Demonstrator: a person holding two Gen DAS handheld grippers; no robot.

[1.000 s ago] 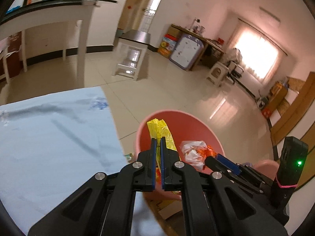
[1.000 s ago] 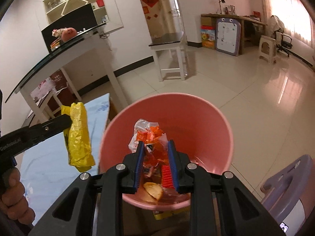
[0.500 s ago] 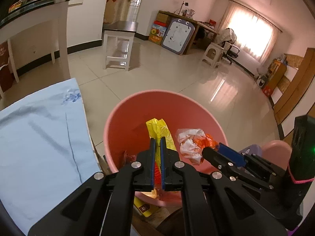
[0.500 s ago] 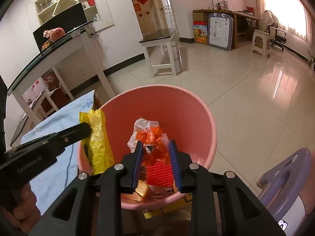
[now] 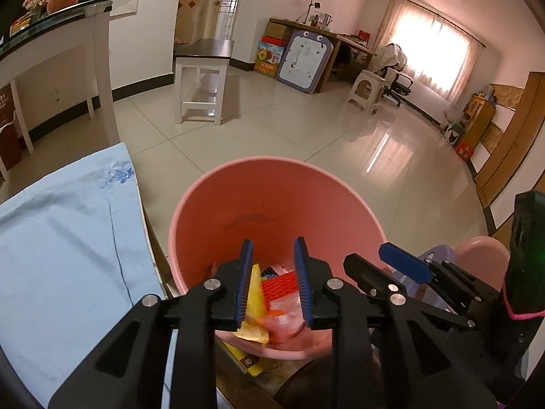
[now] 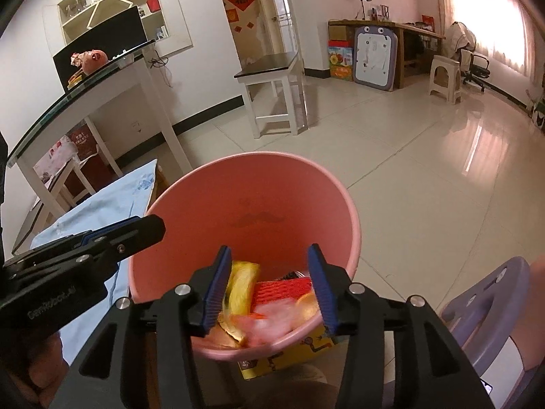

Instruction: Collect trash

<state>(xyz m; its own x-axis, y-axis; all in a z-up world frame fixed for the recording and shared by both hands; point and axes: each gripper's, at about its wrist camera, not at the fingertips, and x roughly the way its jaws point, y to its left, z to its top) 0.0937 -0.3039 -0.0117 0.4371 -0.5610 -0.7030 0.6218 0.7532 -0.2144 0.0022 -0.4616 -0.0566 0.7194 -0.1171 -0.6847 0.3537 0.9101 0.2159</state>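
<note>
Two pieces of trash lie down in the round pink plastic bucket (image 6: 245,218): a crinkly yellow plastic wrapper (image 6: 240,286) and a blurry orange-and-white wrapper (image 6: 272,317). They sit near the bucket's six o'clock side, next to a red net sleeve (image 6: 282,288) that lies in there too.

Both tongs hang over the bucket's near rim and point down into it. The left gripper (image 5: 272,248) has just been opening, and its blue pads stand a little apart with nothing pressed between them. The right gripper (image 6: 269,255) has just been opening too. Its jaws are wider, and nothing is pressed between them either.

At nine o'clock from the bucket lies a light blue cloth (image 5: 61,238). A yellow printed box (image 6: 289,351) peeks out under the bucket at six o'clock. A purple plastic stool (image 6: 487,293) stands at four o'clock.

I think the drop is done. The tongs hang very close to the rim, so a quick pull back could bump the bucket and tip it. The two grippers are also close together and could knock into each other.
</note>
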